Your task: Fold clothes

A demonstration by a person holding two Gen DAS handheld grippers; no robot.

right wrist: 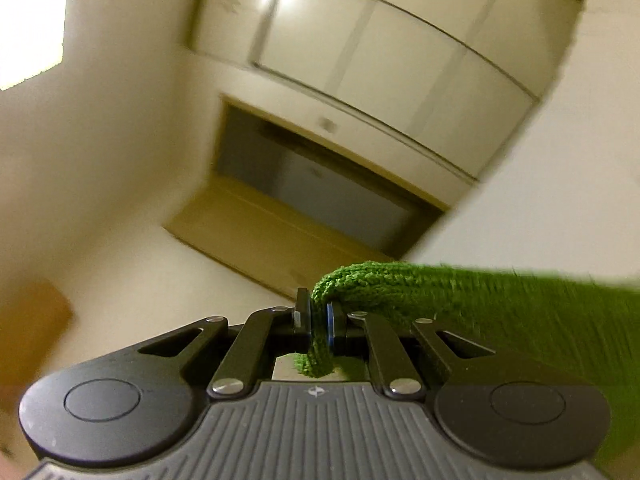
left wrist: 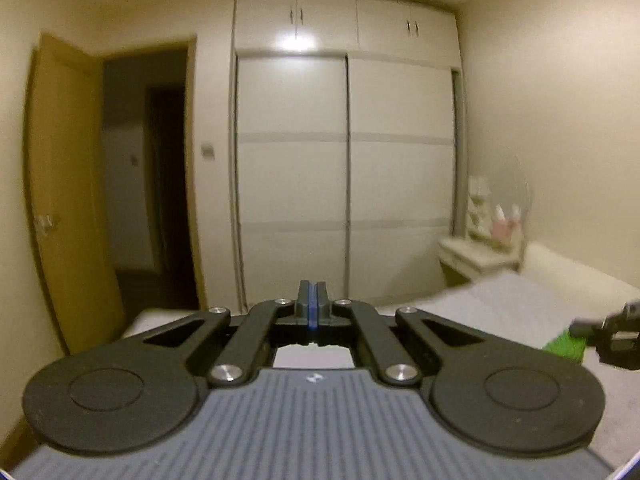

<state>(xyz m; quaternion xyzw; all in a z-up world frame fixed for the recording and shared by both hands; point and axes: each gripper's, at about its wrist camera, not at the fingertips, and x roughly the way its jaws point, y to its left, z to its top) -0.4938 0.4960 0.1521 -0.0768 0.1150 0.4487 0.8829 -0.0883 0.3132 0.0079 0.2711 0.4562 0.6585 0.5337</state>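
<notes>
A green knitted garment [right wrist: 460,300] is pinched between the pads of my right gripper [right wrist: 319,316], which is shut on a fold of it; the cloth trails off to the right and a tuft hangs down behind the jaws. The right wrist view is tilted steeply. My left gripper [left wrist: 312,300] is shut, pads pressed together with nothing between them, held level above the bed [left wrist: 512,308]. In the left wrist view a bit of the green garment [left wrist: 565,346] shows at the right edge beside the dark body of the right gripper [left wrist: 616,334].
A white wardrobe [left wrist: 344,160] with sliding doors fills the far wall. An open wooden door [left wrist: 68,200] and dark doorway lie to the left. A small white bedside table [left wrist: 476,256] with bottles stands beyond the bed, by a padded headboard [left wrist: 576,276].
</notes>
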